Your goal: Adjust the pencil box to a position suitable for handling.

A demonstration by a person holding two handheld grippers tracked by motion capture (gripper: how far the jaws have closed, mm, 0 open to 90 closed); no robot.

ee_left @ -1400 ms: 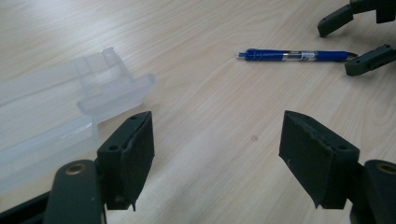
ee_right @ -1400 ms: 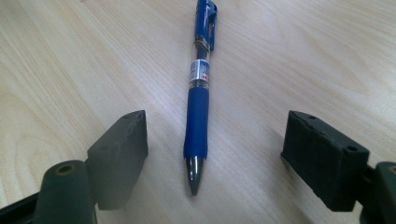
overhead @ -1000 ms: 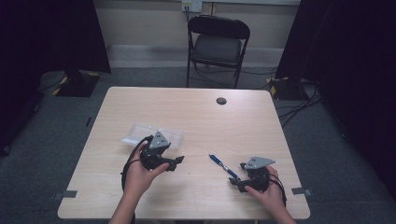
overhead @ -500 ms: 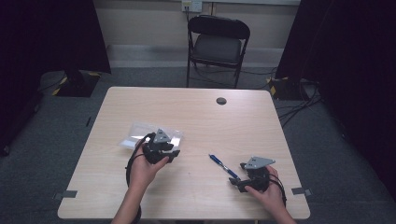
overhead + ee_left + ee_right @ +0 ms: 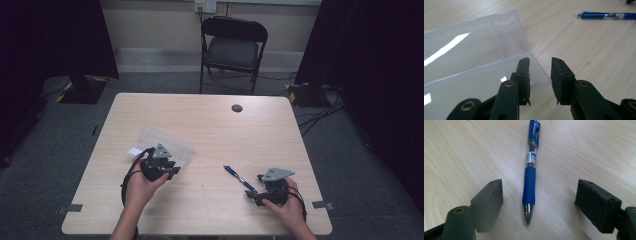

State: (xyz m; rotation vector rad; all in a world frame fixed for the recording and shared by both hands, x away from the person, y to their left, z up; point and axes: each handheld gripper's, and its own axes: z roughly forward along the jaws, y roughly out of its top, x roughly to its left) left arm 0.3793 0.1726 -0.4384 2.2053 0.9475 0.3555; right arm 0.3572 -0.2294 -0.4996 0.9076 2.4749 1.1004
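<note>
Pale wood-grain tabletop (image 5: 210, 125), smooth and flat. Left of centre on it, a clear, glossy, flat plastic box (image 5: 474, 57), rectangular. Left gripper (image 5: 540, 75) just been narrowing around the box's near corner wall, pads not yet pressing. Likely step: gripping the box; next, closing fully. Right of the box, slim blue pen (image 5: 531, 170) lying between the wide-open right gripper (image 5: 541, 202).

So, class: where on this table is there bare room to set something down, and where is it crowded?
Free: the far half of the table, apart from the small dark disc, and the middle strip between the clear plastic box and the blue pen. Crowded: around the left gripper and the right gripper.
</note>
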